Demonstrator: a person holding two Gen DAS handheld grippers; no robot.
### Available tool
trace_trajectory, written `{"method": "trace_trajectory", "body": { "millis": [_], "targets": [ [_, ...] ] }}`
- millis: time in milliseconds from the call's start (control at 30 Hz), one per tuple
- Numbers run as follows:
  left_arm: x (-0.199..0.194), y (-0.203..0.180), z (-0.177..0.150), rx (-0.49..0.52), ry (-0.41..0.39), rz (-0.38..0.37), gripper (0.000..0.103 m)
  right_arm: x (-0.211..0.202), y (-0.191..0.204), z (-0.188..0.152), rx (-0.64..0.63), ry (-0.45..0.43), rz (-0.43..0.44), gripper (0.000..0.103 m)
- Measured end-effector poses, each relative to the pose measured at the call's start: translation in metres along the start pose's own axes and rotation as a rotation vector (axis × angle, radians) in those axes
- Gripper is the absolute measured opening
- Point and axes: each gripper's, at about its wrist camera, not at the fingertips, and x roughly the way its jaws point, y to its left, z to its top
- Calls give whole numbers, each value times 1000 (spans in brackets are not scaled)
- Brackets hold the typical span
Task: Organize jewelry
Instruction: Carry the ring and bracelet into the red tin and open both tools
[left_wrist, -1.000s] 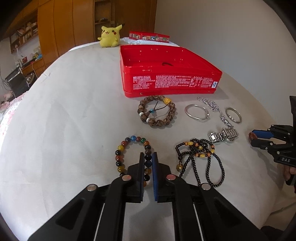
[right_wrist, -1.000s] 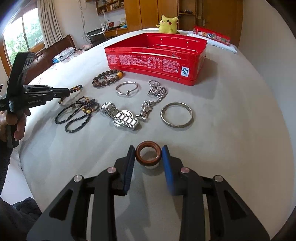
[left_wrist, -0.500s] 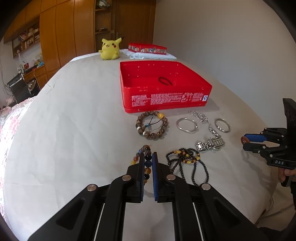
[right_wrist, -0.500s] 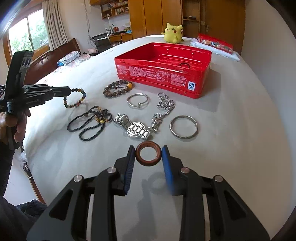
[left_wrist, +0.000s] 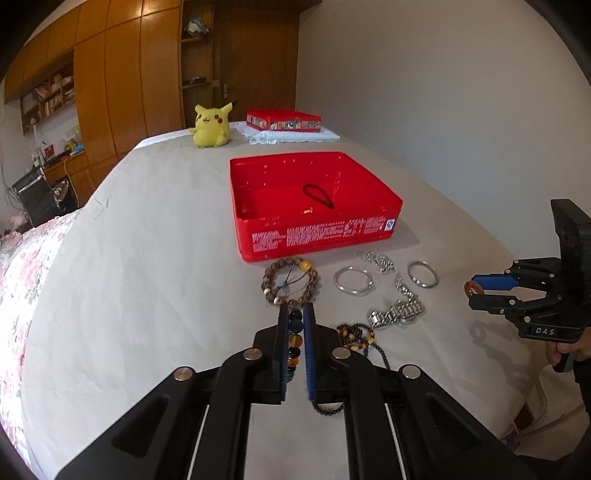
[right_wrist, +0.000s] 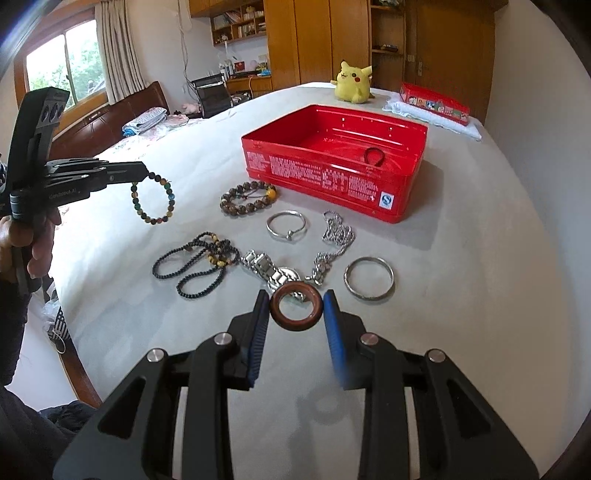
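A yellow plush toy (left_wrist: 211, 125) sits on the bed's far end — beside a folded white towel (left_wrist: 291, 136).

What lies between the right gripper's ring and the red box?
In the right wrist view: a watch, silver chain and silver bangle lie between the ring and red box.

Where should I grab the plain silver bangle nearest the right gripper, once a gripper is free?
The silver bangle lies flat on the bed, apart from the chain. Probably come straight down from above and pinch its near or right rim, one finger inside the ring and one outside. The rim is thin; its right side has clear space.
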Motion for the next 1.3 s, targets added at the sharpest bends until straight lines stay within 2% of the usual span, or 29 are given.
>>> {"method": "trace_trajectory", "body": {
  "millis": [400, 800, 1067, 1300],
  "targets": [
    [0, -8, 40, 48, -30, -23, 7, -2, -3, 31, -44, -21, 8, 29],
    [33, -13, 107, 88, -41, -68, 7, 9, -26, 96, -72, -48, 11, 29],
    [88, -2, 157, 67, -1, -83, 7, 59, -60, 156, -36, 5, 30, 29],
    [157, 6, 169, 38, 84, -77, 7, 135, -87, 179, -2, 109, 0, 29]
  ]
}}
